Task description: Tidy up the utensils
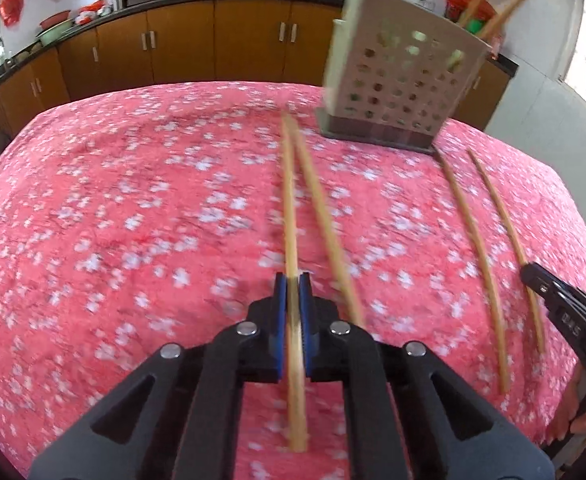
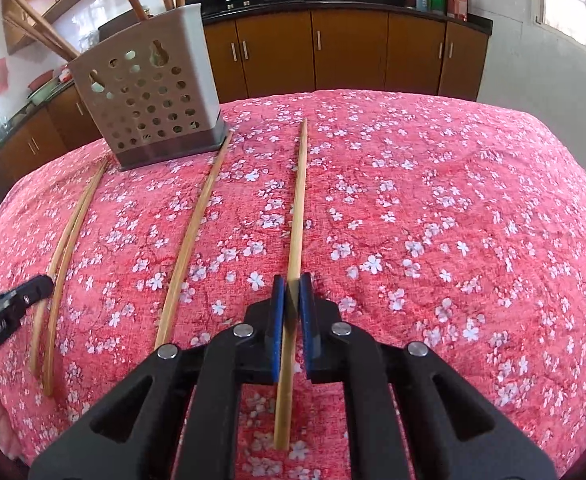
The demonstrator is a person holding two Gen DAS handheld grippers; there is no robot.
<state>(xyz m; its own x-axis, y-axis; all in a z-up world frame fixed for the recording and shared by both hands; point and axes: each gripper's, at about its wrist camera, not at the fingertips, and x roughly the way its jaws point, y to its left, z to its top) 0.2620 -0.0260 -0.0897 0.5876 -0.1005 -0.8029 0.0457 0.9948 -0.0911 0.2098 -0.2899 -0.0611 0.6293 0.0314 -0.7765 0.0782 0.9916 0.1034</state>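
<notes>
A: Where do the chopsticks sit against the jaws?

B: The left gripper (image 1: 292,280) has its jaws closed on a bamboo chopstick (image 1: 290,200), which runs lengthwise between the blue pads (image 1: 280,320) and points away toward the holder (image 1: 397,92). The right gripper (image 2: 292,280) is the same: jaws clamped on the rightmost chopstick (image 2: 299,200), with its near end sticking out behind the pads.

A: And the rest?

B: In the left view a second chopstick (image 1: 325,224) lies just right of the held one, their far tips nearly meeting. A third chopstick (image 2: 195,232) lies loose between the two pairs, its far tip at the holder's base.

A: Materials?

B: Slim, pale, bare wooden sticks. The holder is a boxy, perforated metal caddy with a darker base and more chopsticks standing in it. The surface is covered in a pink cloth (image 2: 433,220) with white blossoms, slightly nubbly.

A: Any difference between the views?

B: The left one is motion-blurred and shows the right gripper's black tip at its right edge, with part of a hand (image 1: 581,420) below it. The right one is sharp and shows the keyhole slot on the holder's wall.
</notes>
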